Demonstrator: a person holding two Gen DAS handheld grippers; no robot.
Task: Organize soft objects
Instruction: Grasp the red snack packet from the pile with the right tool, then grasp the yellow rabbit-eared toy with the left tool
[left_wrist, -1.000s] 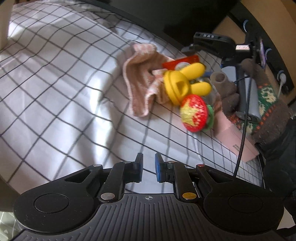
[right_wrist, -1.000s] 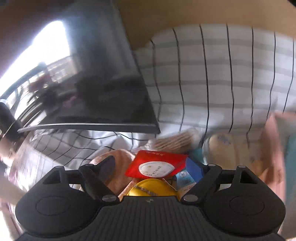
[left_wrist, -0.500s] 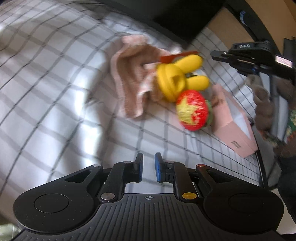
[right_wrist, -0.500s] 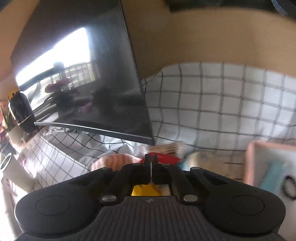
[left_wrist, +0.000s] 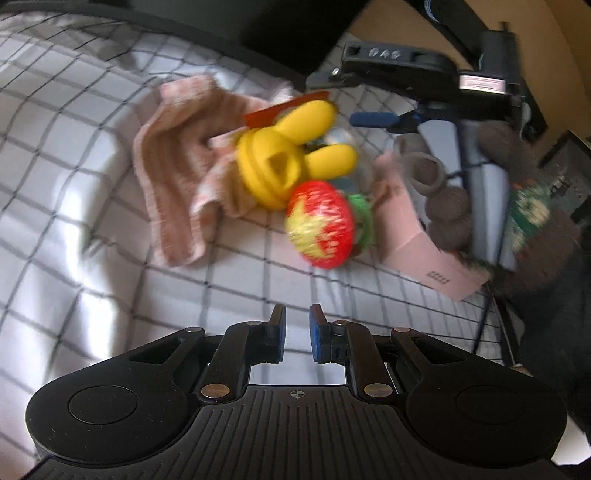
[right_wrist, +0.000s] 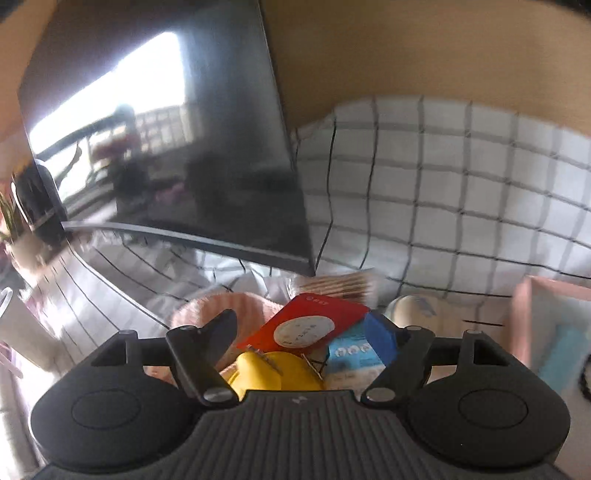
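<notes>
On the checked sheet (left_wrist: 92, 229) lies a pile: a pink striped towel (left_wrist: 177, 177), a yellow toy with two ears (left_wrist: 280, 170), a red strawberry plush (left_wrist: 321, 225) and a red packet (left_wrist: 280, 109). My left gripper (left_wrist: 295, 328) hovers in front of the pile, shut and holding nothing. My right gripper (right_wrist: 299, 321) hangs over the pile, held by a hand in a knitted glove (left_wrist: 528, 206). Its jaws are opening wide. The red packet (right_wrist: 306, 328) and the yellow toy (right_wrist: 277, 373) lie below the gap, untouched by the pads.
A pink box (left_wrist: 417, 243) lies to the right of the strawberry. A dark screen (right_wrist: 184, 147) leans behind the pile. A blue and white packet (right_wrist: 351, 354) and a pack of cotton swabs (right_wrist: 343, 284) lie among the pile. Bare sheet stretches to the left.
The right gripper was shut half a second ago and now stands wide. The left gripper has drifted along the bed, its jaws unchanged. The gloved hand now sits over the pink box.
</notes>
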